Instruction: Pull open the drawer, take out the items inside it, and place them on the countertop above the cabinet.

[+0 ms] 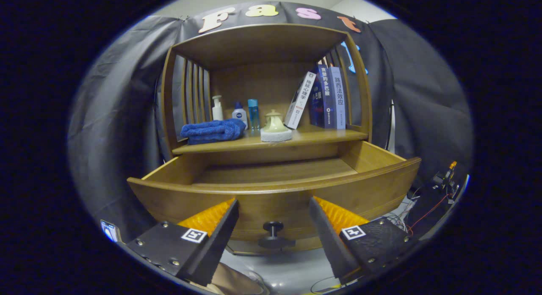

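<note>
A wooden cabinet stands ahead with its drawer (275, 189) pulled wide open; the drawer floor that shows is bare wood. The drawer's dark round knob (273, 229) sits on the front panel, between my fingers and a little beyond them. My gripper (273, 204) is open, with nothing between its fingers, held level with the drawer front. On the countertop (322, 136) above the drawer lie a folded blue towel (214, 131) and a pale green knobbed item on a white pad (275, 128).
At the back of the countertop stand a white pump bottle (217, 108), a small white and blue bottle (239, 114) and a blue bottle (253, 114). Several books (324, 98) lean at the right. Cables and a device (442, 180) lie right of the cabinet.
</note>
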{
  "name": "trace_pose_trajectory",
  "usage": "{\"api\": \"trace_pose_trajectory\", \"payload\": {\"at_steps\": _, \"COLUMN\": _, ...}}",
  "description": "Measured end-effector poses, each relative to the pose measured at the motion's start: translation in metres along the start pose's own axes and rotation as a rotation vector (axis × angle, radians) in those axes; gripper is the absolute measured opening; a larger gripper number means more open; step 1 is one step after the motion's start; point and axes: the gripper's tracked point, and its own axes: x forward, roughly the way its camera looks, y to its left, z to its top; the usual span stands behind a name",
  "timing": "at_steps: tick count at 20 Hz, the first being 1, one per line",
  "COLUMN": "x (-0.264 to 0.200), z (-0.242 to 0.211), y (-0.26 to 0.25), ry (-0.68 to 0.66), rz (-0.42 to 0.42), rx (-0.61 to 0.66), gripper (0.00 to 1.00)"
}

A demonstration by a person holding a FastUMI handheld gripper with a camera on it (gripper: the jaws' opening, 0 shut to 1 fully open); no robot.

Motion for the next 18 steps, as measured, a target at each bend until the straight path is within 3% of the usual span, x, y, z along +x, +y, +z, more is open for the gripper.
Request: {"api": "trace_pose_trajectory", "payload": {"at_steps": 18, "x": 0.048, "z": 0.021, "y": 0.001, "ry": -0.01, "rz": 0.014, "rx": -0.026, "gripper": 0.99}}
